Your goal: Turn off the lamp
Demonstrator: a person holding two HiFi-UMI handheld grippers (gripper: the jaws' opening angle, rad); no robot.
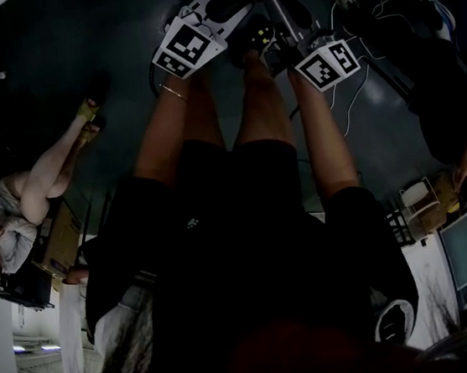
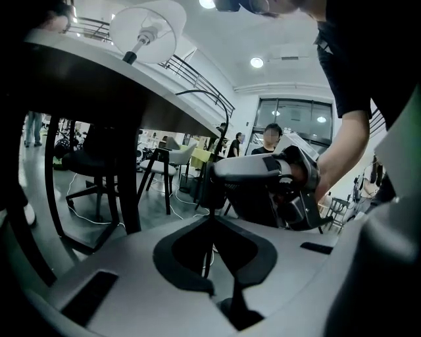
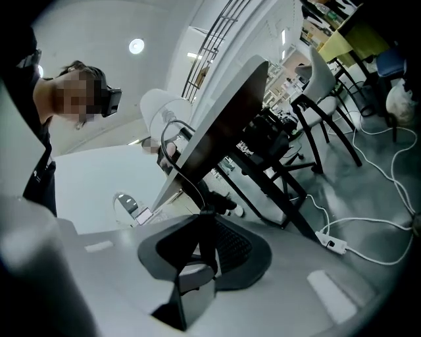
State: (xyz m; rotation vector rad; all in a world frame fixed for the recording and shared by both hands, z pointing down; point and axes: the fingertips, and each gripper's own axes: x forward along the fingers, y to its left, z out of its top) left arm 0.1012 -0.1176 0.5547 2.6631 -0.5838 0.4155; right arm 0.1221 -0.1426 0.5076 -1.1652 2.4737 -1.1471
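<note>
The lamp has a white shade [image 2: 148,26] and stands on a dark table, which I see from below. It also shows in the right gripper view, lamp [image 3: 161,112]. Its thin black cord [image 3: 172,141] drops off the table edge into my right gripper [image 3: 204,217], whose jaws are closed on it. In the left gripper view the cord [image 2: 210,227] runs on from the right gripper [image 2: 214,181] into my left gripper [image 2: 210,217], also closed on it. No switch is visible. The head view is dark; both grippers, left [image 1: 224,9] and right [image 1: 281,23], hang close together above the person's knees.
The dark table [image 2: 99,72] stands on black legs [image 3: 289,191]. Chairs [image 2: 168,164] stand beyond it. A white power strip [image 3: 332,242] and loose white cables [image 3: 388,171] lie on the floor. People sit and stand nearby, one at the left [image 1: 47,179].
</note>
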